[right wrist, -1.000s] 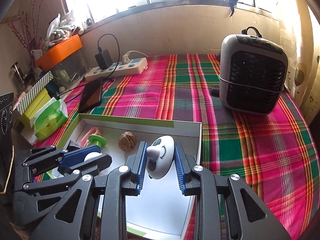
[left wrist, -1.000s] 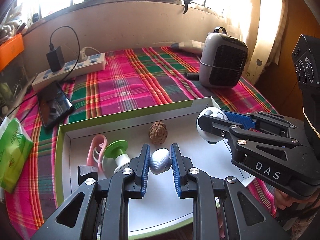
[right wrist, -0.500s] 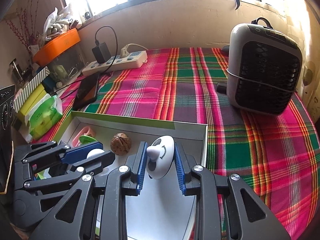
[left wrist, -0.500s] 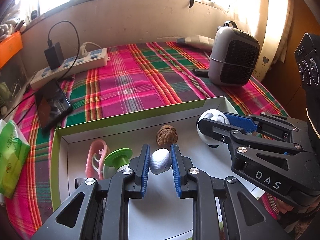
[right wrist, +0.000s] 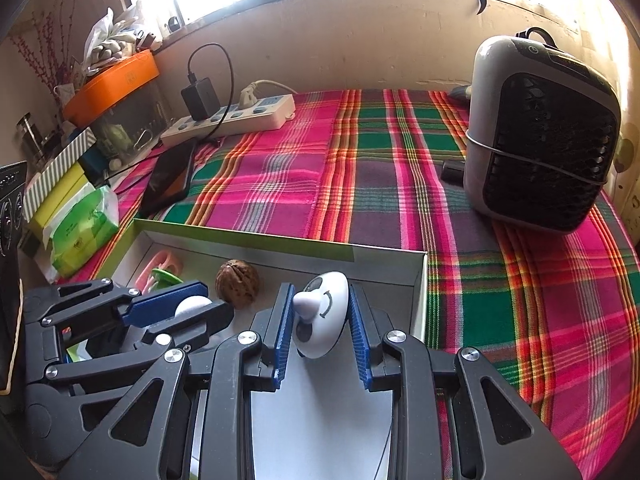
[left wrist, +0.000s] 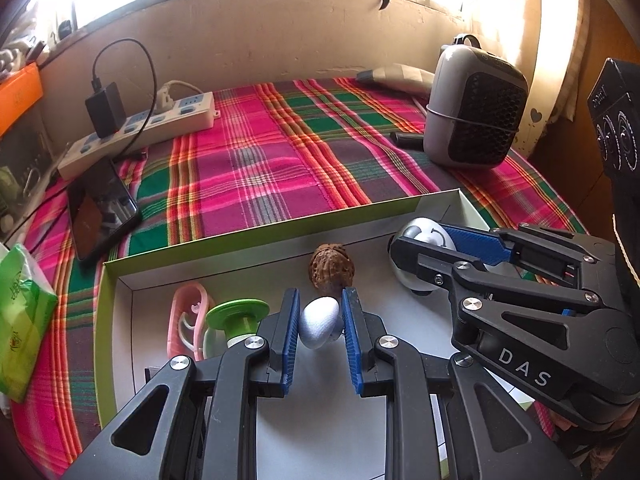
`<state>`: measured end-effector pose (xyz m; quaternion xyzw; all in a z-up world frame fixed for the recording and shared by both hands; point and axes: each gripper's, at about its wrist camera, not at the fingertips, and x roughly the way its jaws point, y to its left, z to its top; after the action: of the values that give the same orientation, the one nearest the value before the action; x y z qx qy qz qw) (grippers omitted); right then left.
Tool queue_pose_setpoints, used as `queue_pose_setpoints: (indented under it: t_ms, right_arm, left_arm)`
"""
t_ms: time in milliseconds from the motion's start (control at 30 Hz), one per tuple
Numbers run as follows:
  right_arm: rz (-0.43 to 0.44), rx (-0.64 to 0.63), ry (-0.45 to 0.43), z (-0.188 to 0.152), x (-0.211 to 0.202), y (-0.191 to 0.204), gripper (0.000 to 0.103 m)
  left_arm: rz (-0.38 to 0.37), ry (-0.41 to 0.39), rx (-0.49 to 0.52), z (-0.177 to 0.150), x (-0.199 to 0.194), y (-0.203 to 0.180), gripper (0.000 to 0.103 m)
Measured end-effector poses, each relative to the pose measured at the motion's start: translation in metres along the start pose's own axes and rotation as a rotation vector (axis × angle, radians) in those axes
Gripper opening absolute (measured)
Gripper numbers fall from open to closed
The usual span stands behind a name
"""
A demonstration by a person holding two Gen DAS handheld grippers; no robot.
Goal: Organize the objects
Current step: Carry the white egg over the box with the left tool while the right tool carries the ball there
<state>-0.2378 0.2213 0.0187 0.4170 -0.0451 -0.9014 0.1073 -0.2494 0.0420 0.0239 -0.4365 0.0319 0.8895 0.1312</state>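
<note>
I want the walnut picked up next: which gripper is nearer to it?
Left. The left gripper, shut on the silver egg, sits just in front of the walnut. The right gripper, holding the white toy, is farther off to the walnut's right.

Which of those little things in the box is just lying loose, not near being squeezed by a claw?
The brown walnut, lying free by the box's far wall. The silver egg and white smiley toy each sit between claws.

Your left gripper [left wrist: 318, 330] and right gripper [right wrist: 320, 320]: matte black skeletal linkage arms, ribbed blue finger pads [left wrist: 289, 334], silver screw heads, white "DAS" lettering on the right gripper's housing.
</note>
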Motion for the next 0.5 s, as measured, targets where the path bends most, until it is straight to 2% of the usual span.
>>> queue_pose_setpoints:
  t_ms: [500]
  right_arm:
    - [-0.015,-0.015,0.002,-0.0008,0.0015,0.0017,0.028]
  left_arm:
    - [0.01,-0.001,-0.002,0.0018,0.001,0.0,0.02]
